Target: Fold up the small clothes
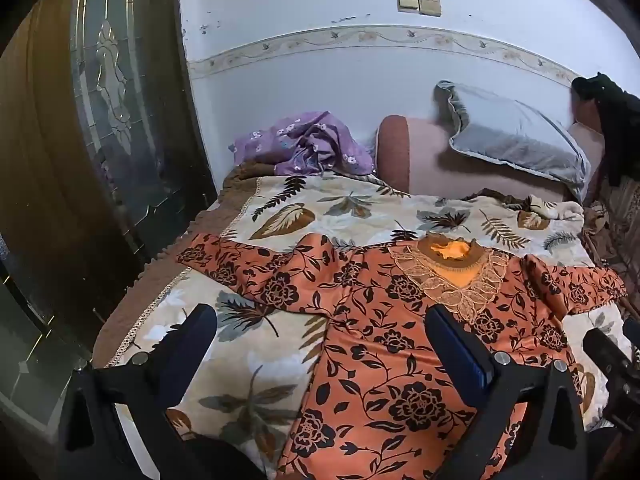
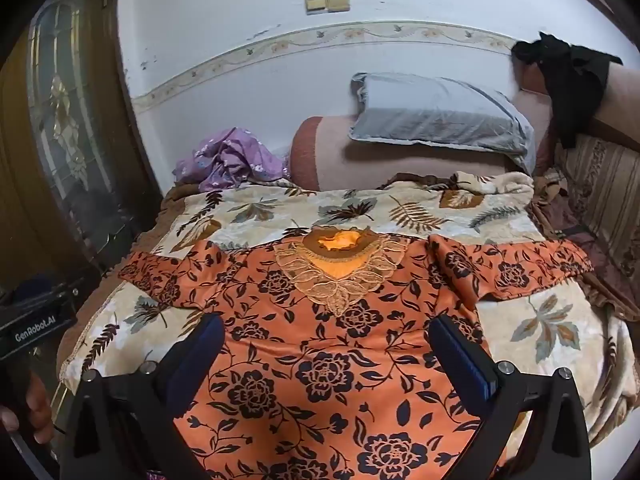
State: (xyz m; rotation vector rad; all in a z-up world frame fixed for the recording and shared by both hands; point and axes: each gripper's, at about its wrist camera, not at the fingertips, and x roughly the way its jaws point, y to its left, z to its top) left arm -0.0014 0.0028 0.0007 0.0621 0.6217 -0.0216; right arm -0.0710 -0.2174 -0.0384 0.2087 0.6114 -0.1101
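step: before first fold, orange dress (image 2: 320, 360) flat on bed (image 2: 540, 340) | left claw (image 1: 320, 344), right claw (image 2: 328, 344) released, empty | next: pinch a sleeve (image 2: 512, 268)

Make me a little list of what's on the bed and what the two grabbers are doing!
garment: orange dress with black flower print, spread flat, sleeves out
neckline: tan lace collar, toward the wall
under it: cream leaf-print blanket
behind: grey pillow, crumpled purple floral cloth
left gripper: open, above the dress, holding nothing
right gripper: open, above the dress, holding nothing
folding: not begun
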